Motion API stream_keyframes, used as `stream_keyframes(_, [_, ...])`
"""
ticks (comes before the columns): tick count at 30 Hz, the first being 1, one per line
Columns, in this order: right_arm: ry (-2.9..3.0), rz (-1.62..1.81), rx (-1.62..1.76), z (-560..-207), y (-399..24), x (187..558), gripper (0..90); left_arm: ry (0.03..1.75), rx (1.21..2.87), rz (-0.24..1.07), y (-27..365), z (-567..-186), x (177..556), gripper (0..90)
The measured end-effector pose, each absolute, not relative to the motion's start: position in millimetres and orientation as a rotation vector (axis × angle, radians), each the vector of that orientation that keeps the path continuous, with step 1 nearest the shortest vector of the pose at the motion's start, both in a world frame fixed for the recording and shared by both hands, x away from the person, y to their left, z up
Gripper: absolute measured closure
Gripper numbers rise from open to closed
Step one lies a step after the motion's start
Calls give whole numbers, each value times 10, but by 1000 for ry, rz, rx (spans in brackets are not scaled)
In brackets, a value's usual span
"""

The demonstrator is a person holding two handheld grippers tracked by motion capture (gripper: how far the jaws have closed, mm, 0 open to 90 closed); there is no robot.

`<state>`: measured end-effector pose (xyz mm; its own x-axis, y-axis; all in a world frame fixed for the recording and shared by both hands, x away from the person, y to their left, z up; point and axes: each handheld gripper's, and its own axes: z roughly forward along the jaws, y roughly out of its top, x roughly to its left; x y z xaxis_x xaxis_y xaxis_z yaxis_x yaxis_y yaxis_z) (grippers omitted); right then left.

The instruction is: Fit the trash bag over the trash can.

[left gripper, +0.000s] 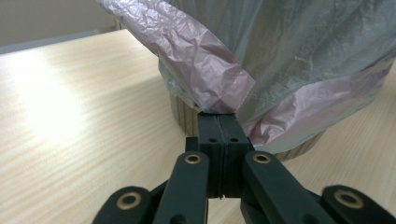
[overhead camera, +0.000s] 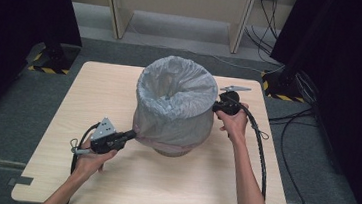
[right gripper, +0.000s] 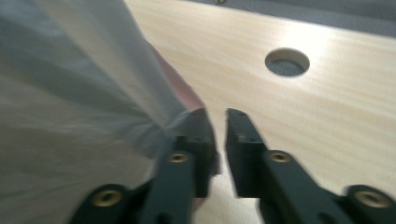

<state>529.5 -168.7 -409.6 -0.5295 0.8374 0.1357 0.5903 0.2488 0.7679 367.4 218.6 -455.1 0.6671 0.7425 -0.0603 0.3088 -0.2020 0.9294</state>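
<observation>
On the counter (overhead camera: 170, 191) my left gripper (left gripper: 218, 122) has its fingers clamped on the pink hem of the bin liner (overhead camera: 176, 101) draped over a basket, while my right gripper (right gripper: 218, 122) is narrowly parted beside it, so one-sided tugging could tear the film.

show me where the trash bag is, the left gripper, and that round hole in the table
trash bag (overhead camera: 176, 99), high view, on its grey side wall.
left gripper (left gripper: 219, 122), left gripper view, at its closed tips.
round hole (right gripper: 286, 62), right gripper view, at its middle.
</observation>
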Motion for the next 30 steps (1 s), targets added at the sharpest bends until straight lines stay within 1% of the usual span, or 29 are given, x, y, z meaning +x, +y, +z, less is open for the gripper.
stream_keyframes(1, [2206,1160,1335,-4097,-1698,5284,652,831,1770,483,2207,-4532,3661,754])
stream_keyframes(2, [2187,1169,1341,-4081,-1717,5265,610,816,1747,470,2235,-4507,3644,686])
stream_keyframes(4, [2135,1196,1332,-4012,-1785,5216,488,811,1716,497,2289,-4451,3599,501])
stream_keyframes(5, [2106,1205,1329,-3958,-1827,5180,449,811,1702,501,2323,-4418,3575,422])
stream_keyframes(6, [2078,1225,1319,-3898,-1876,5138,427,797,1676,482,2367,-4387,3550,367])
stream_keyframes(7, [2050,1264,1307,-3835,-1934,5093,406,784,1647,467,2414,-4356,3528,333])
stream_keyframes(9, [1998,1365,1290,-3712,-2048,4998,384,791,1618,481,2499,-4305,3491,282])
stream_keyframes(12, [1986,1403,1266,-3579,-2145,4874,349,824,1630,484,2611,-4279,3475,248])
stream_keyframes(14, [1983,1380,1243,-3543,-2159,4805,350,838,1650,468,2675,-4308,3477,234])
stream_keyframes(15, [1980,1386,1233,-3542,-2163,4778,349,857,1673,450,2696,-4333,3483,217])
stream_keyframes(17, [1987,1383,1242,-3558,-2164,4752,323,911,1742,453,2726,-4407,3507,150])
stream_keyframes(19, [1978,1354,1262,-3592,-2159,4752,299,956,1811,472,2740,-4506,3549,152])
stream_keyframes(22, [1980,1321,1291,-3650,-2144,4767,255,1029,1895,457,2748,-4635,3613,151])
stream_keyframes(24, [1983,1300,1294,-3670,-2126,4760,246,1058,1954,487,2740,-4689,3641,151])
stream_keyframes(26, [1980,1282,1295,-3678,-2102,4742,209,1069,2010,506,2727,-4729,3660,151])
stream_keyframes(28, [1981,1274,1294,-3668,-2086,4724,208,1087,2055,490,2715,-4777,3680,151])
stream_keyframes(30, [1975,1284,1290,-3646,-2082,4713,207,1092,2107,523,2700,-4834,3695,151])
